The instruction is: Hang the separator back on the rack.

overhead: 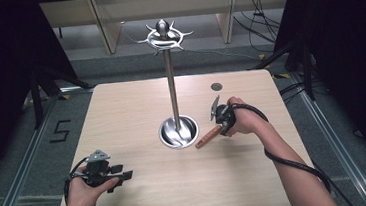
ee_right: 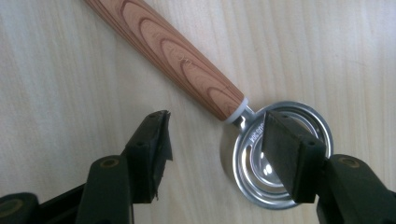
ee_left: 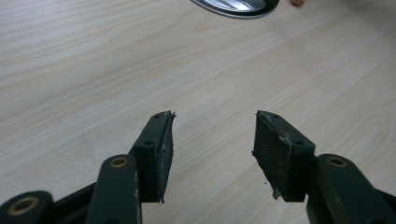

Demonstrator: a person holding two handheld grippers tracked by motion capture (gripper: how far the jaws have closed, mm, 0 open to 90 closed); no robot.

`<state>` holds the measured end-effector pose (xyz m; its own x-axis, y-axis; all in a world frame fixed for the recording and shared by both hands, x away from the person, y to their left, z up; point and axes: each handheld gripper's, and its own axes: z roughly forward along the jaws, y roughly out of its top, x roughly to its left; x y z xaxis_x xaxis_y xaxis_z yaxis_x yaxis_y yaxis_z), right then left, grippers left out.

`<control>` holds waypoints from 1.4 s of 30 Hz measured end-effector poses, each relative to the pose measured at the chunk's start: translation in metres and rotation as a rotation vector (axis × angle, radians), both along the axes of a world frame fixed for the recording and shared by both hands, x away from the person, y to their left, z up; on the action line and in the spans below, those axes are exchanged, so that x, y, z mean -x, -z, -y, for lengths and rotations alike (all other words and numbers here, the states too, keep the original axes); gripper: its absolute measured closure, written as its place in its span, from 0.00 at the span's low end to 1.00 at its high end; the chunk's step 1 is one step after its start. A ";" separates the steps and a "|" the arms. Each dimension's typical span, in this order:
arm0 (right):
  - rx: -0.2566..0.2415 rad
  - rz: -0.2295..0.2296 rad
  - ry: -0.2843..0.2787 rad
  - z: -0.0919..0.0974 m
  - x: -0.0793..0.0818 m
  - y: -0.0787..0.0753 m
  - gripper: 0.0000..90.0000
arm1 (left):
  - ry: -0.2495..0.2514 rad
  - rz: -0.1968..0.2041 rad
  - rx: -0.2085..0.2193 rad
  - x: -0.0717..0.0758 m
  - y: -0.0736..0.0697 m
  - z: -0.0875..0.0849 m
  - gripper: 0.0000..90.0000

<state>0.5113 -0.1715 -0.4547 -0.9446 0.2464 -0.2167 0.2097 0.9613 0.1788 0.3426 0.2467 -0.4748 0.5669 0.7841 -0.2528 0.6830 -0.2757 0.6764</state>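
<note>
Wooden tabletop [overhead: 136,102], dark room. Utensil rack [overhead: 171,79] at centre, hooks bare. Wood-handled utensil [ee_right: 173,51] lies flat right of rack base. Right gripper [ee_right: 212,140] jaws spread, straddling its metal ring end; pre-grasp, next clench. Left gripper [ee_left: 212,140] released, idle.

Wooden handle [ee_right: 168,51] cut off at top edge; metal ring [ee_right: 280,154] partly hidden behind right jaw.
</note>
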 end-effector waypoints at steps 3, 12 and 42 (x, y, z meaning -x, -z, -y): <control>0.013 0.003 -0.046 -0.003 -0.003 0.004 0.44 | -0.001 0.006 -0.006 0.001 -0.001 -0.002 0.52; 0.026 -0.005 -0.110 -0.018 -0.005 0.014 0.44 | -0.003 0.000 0.008 0.001 0.000 0.000 0.52; 0.061 -0.201 0.068 -0.022 0.025 0.017 0.69 | -0.005 0.002 -0.001 0.001 0.000 0.001 0.52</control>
